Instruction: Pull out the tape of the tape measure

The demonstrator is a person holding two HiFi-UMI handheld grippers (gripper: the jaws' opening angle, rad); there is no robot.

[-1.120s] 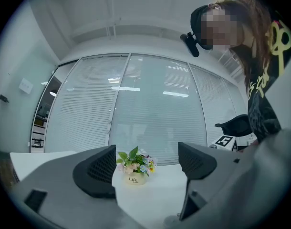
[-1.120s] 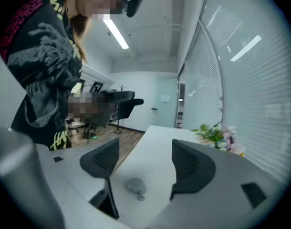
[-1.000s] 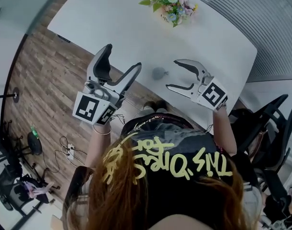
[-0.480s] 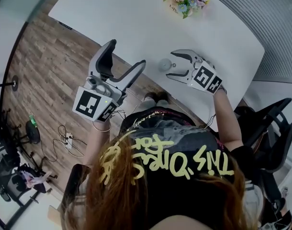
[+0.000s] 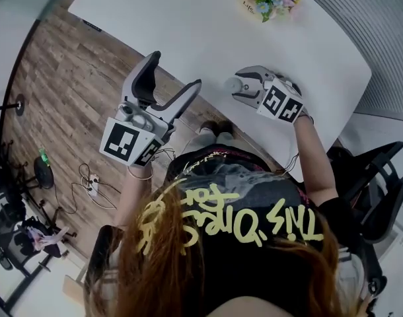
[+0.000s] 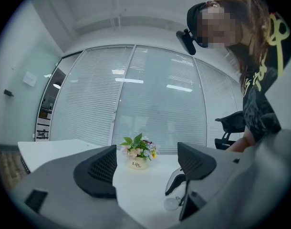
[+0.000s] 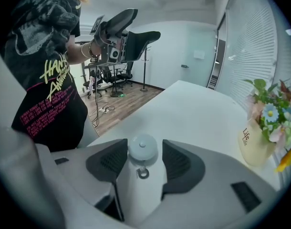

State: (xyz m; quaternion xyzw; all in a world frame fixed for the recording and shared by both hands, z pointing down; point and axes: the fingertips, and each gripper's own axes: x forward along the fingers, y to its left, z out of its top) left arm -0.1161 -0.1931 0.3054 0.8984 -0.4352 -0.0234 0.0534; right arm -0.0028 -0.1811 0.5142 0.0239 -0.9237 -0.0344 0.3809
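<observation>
Tape measure point(image 7: 142, 149) is sitting on the desk point(image 5: 188, 25) between my right tongs point(image 7: 144, 163), which have just been closing in (not pinching yet); left tongs point(image 6: 148, 168) are hanging wide.

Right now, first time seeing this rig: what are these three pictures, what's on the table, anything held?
No robot here: a person holds a two-jaw gripper in each hand. The head view looks down from a camera on the person's head. The other two views come from cameras riding on each gripper, looking along its jaws. On the white table stand a flower pot and a small round tape measure. The right gripper has its jaws either side of the tape measure and has just been closing. A gap shows at one pad, so nothing is gripped yet. The left gripper is open and empty.
</observation>
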